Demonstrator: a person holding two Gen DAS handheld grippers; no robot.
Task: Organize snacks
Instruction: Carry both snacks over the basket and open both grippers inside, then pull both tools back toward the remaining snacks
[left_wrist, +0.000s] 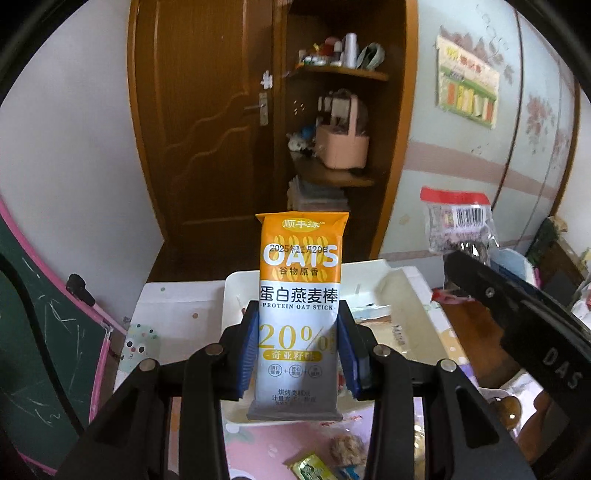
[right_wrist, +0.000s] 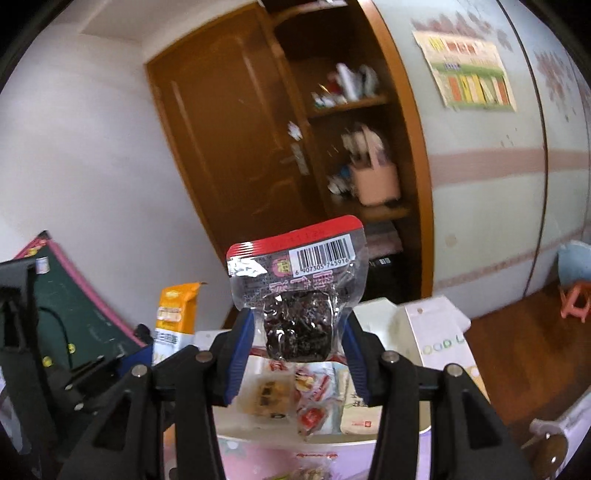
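Both tools are loaded: the left tool (left_wrist: 298, 354) is clamped on the lower half of an oat stick packet (left_wrist: 299, 314), its blue pads (left_wrist: 248, 350) pressing the two long edges so the orange top stands upright and free, while the right tool (right_wrist: 299, 354) pinches a clear pouch of dark snack (right_wrist: 297, 295) by its bulging lower part, leaving the red header and barcode standing above the fingers. Each packet is held off the desk and over the white box (left_wrist: 373, 273), which sits open on the patterned desk (left_wrist: 173, 306) and already holds several small wrapped snacks (right_wrist: 314, 391); that position suggests the box is the collecting place and both packets are on their way in. Gripping low and by the edges looks deliberate, since it keeps the flat wrappers from folding and lets them drop lengthwise once the pads part. From the left view the right tool's dark body and its pouch appear at the right, near but apart from the oat stick, so the two loads have room to go in side by side. A few loose snacks (left_wrist: 345, 448) lie on the desk in front of the box, likely waiting to be gathered
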